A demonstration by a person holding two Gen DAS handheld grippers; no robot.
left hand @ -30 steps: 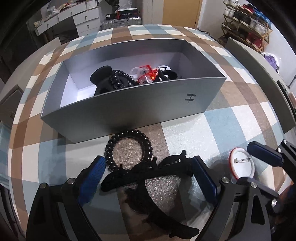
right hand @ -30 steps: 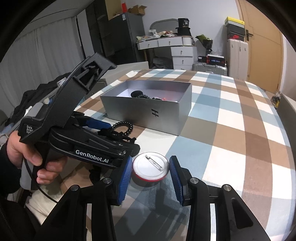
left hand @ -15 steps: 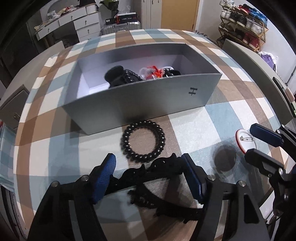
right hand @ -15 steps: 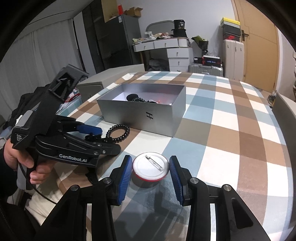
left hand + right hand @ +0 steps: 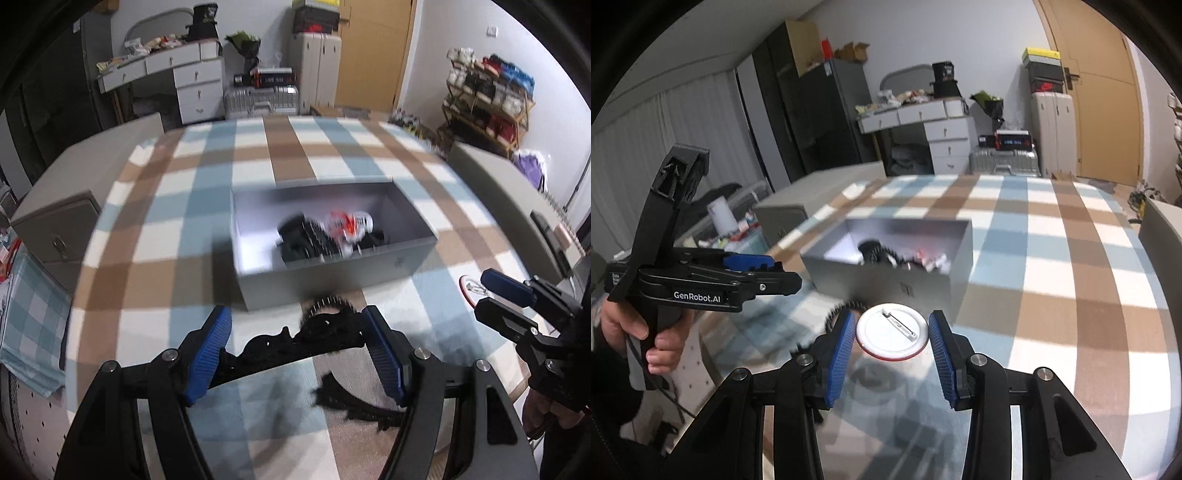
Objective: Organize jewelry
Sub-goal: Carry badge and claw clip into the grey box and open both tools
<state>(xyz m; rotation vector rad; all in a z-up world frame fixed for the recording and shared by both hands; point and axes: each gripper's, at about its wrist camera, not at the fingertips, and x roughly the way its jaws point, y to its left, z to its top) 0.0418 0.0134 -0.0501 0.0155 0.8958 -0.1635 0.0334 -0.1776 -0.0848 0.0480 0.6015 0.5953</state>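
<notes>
A: What've I got in each hand rn?

B: My left tongs [image 5: 297, 354] are pinching the black hair claw [image 5: 295, 345] end to end, both blue pads pressed on it. It hangs clear of the worktop [image 5: 147, 206], just short of the gray box [image 5: 332, 275]. My right tongs [image 5: 892, 349] are clamped on the round pin badge [image 5: 892, 334], back side up, pads on opposite edges of the rim.

A: How do they handle?

B: My guess: the claw's light, stiff plastic, toothed, w/ a spring hinge. Squeeze too hard lengthwise and it could flex or pop out sideways. Gripping across the spine near the hinge would be safer imo. The badge is thin, light, slick metal; an edge grip is ok but it could pivot, so I keep it level. The pin bar might snag.

A: Anything else left out?

B: A black coil hair tie [image 5: 327, 304] lies on the worktop, right against the box front. It's soft and springy, so pinch one side of the ring. The box already holds a blurry pile of dark and red-white bits [image 5: 325, 234].
</notes>
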